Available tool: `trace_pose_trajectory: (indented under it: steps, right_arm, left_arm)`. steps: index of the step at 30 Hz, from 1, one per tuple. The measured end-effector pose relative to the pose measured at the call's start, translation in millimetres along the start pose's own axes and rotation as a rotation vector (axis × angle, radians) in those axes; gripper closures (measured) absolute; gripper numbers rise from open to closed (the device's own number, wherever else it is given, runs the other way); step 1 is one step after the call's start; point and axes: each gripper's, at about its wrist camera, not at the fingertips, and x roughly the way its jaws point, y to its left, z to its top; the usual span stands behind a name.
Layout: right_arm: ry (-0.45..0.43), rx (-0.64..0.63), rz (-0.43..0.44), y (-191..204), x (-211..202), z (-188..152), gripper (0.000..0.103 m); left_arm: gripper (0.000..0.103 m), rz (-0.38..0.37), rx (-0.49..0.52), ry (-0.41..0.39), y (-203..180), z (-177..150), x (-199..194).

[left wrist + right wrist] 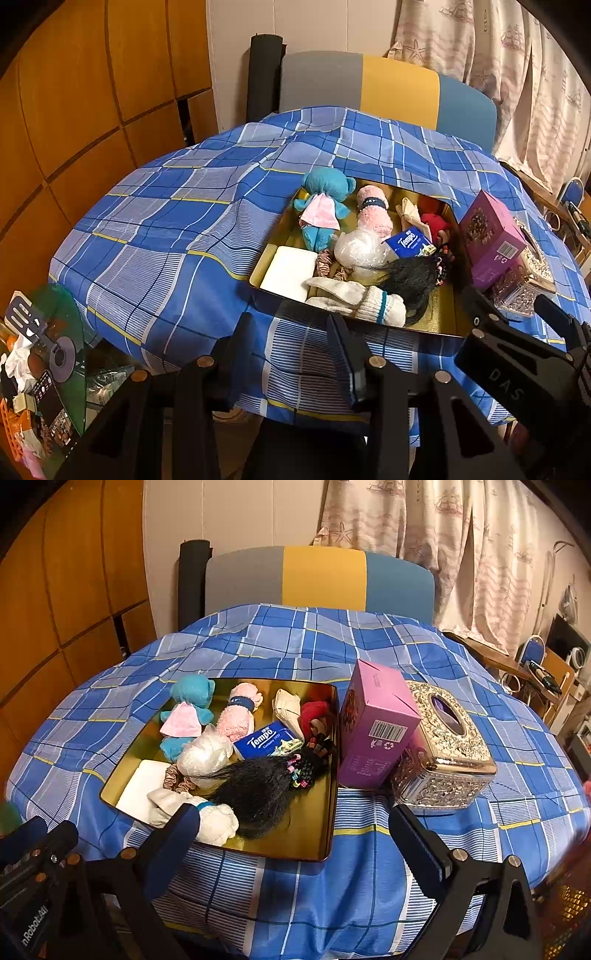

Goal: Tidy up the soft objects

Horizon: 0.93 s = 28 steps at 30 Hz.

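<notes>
Both grippers hang over the near edge of the table (369, 653), which is draped in a blue checked cloth, and neither has anything in its grasp. The left gripper (291, 354) shows its jaws parted about halfway, only cloth visible between them. The right gripper (291, 834) has its jaws spread wide, also empty, its left finger just in front of the tray's near corner. All the soft things sit in the gold tray (317, 834) in the middle of the table: a blue plush toy (190, 710) at the far left, a pink fluffy roll (238, 712) beside it, a white shiny bundle (205, 755), a blue Tempo tissue pack (264, 742), a black wig (258, 794) with coloured beads sprawled across the near side, white socks (218, 821) at the near rim, and a white pad (142, 788) on the left. Right of the tray, touching its wall, stands a purple box (376, 731), and against that a silver tissue box (443, 749).
</notes>
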Motion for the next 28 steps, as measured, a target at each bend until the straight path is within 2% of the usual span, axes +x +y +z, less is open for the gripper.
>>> trace_pose_trajectory:
  steps: [21,28]
  right_arm:
    - [0.013,0.003,0.004,-1.0,2.9,-0.8,0.000]
    - [0.011,0.007,0.008,-2.9,2.7,-0.4,0.000]
  left_arm:
    - [0.063,-0.009,0.002,0.013,-1.3,-1.6,3.1]
    - [0.063,0.011,0.015,-0.014,-4.0,-3.3,0.6]
